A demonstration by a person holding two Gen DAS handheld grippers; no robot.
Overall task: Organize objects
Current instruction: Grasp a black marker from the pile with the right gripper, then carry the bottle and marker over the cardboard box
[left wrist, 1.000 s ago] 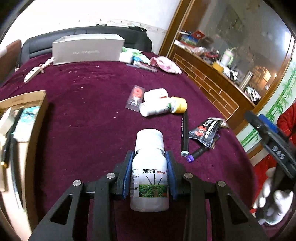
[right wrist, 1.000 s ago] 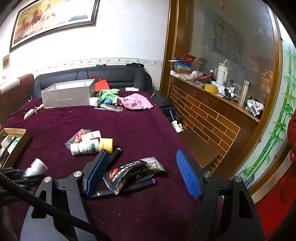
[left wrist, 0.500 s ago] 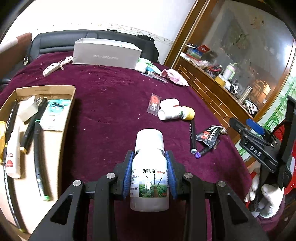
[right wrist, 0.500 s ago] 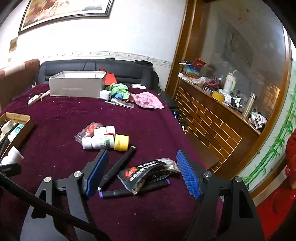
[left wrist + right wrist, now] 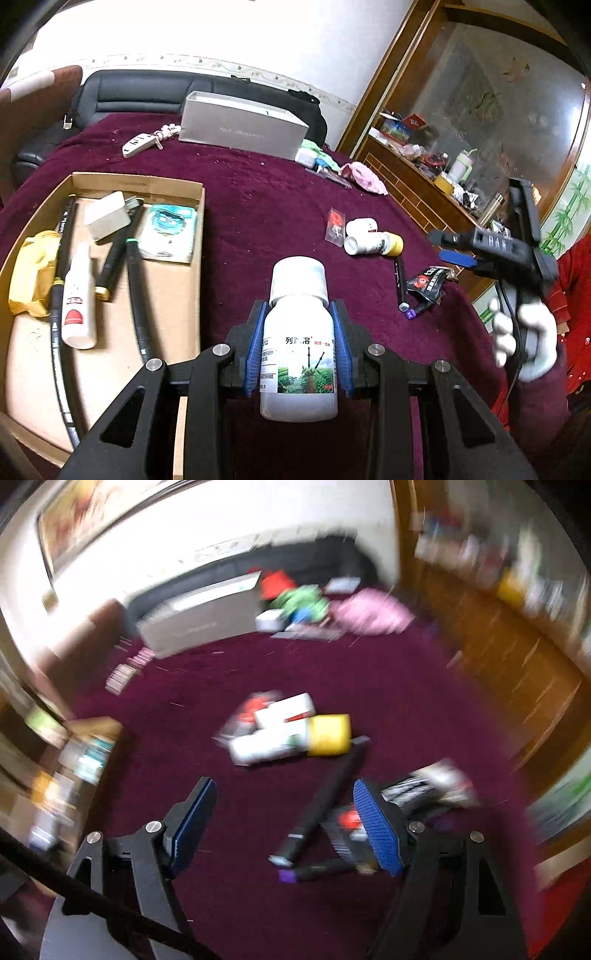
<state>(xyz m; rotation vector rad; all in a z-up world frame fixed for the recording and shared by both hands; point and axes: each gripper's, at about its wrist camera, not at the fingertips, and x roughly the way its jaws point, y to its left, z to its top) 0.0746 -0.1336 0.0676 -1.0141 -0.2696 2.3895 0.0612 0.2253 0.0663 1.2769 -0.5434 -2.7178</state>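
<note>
Filling cardboard box (image 5: pixel 110 181) — pens, bottle

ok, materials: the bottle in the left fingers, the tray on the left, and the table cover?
Bottle: looks like white matte plastic, faintly translucent, with a printed glossy paper label. Tray: brown cardboard, going by its raw cut edges and folded walls. Table cover: dark red fabric, velvet-like, a nap speckled with lint.

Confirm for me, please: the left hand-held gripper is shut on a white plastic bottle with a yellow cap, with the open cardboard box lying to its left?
Not quite: the cap is white, not yellow. The left wrist view shows the left hand-held gripper shut on a white plastic bottle with a white cap, and the open cardboard box does lie to its left. The yellow-capped bottle lies apart on the maroon cloth.
</note>
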